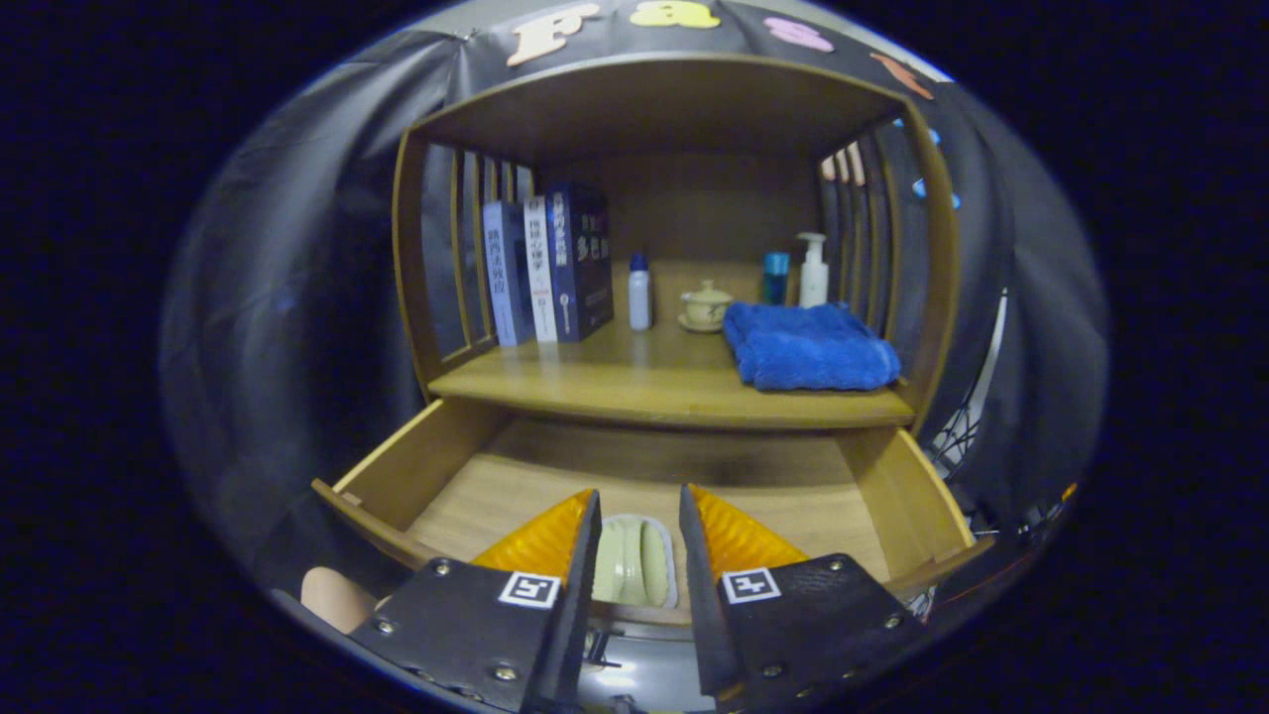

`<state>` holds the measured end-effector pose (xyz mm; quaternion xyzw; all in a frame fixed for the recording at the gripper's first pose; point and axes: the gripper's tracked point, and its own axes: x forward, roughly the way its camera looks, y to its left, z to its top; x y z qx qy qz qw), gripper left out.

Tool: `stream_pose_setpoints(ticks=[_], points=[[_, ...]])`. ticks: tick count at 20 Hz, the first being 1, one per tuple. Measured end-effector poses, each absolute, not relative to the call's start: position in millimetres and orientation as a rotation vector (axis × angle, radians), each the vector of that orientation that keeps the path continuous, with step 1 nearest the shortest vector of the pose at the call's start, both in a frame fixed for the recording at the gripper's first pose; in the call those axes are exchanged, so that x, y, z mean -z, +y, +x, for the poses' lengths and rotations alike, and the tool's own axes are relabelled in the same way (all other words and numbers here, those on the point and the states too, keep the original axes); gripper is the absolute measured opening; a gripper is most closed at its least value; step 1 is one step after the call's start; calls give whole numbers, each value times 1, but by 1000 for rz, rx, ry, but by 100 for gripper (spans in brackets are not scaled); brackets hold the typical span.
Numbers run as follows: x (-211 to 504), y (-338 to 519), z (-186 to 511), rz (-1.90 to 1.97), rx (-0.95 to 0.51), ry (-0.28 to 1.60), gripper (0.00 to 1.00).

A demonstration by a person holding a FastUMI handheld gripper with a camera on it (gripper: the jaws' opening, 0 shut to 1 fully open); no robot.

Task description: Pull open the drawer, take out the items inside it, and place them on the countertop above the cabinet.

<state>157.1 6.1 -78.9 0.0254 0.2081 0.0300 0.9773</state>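
From the tongs' own view, the drawer point(436, 466) stands pulled open under the cabinet's surface point(654, 387), and a pale green dish point(634, 560), ridged and seemingly ceramic or hard plastic, lies inside near the front wall. The tongs point(639, 545) hang over it with fingers spread apart, the dish between them and not yet pressed. It looks light but stiff, smooth and perhaps slippery, likely breakable; gripping across its narrow sides seems best. Above, the surface carries books point(545, 268), a folded blue towel point(808, 347), a lidded cup point(706, 305) and bottles point(640, 293). The tongs point slightly downward into the drawer.
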Motion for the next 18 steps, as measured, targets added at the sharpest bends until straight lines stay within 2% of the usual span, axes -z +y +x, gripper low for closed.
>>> stream_pose_setpoints(ticks=[9,16,18], points=[[145,22,195,7,-143,776,45],[185,21,191,-2,-135,884,45],[186,19,193,17,-130,887,21]])
